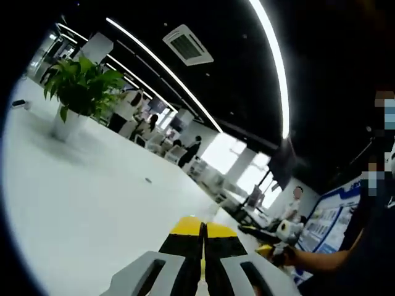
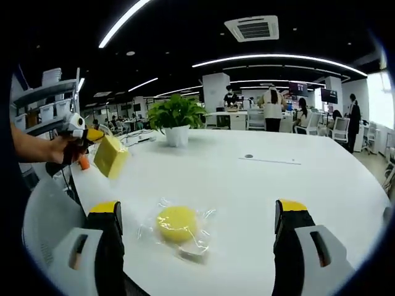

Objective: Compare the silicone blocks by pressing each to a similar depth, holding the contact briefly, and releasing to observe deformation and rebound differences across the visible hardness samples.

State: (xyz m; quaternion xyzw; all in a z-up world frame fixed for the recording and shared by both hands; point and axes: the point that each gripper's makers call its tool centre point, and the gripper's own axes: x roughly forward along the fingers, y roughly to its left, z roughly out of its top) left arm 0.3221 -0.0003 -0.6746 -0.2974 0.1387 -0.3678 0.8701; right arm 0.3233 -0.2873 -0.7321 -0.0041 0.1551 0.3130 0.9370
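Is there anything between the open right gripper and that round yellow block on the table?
Nothing solid. The right gripper is open with the round yellow block on the white table between its jaws; only the block's clear plastic wrap covers it.

Ahead of our right gripper [image 2: 196,231] we see open white table [image 2: 296,185]; only a wrapped yellow disc [image 2: 176,224] lies between its jaws, a potted plant [image 2: 176,120] beyond.

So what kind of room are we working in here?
Probably an open-plan office or lab: a large white table with a potted plant, long ceiling strip lights and a ceiling air-conditioning vent, with people at desks in the background.
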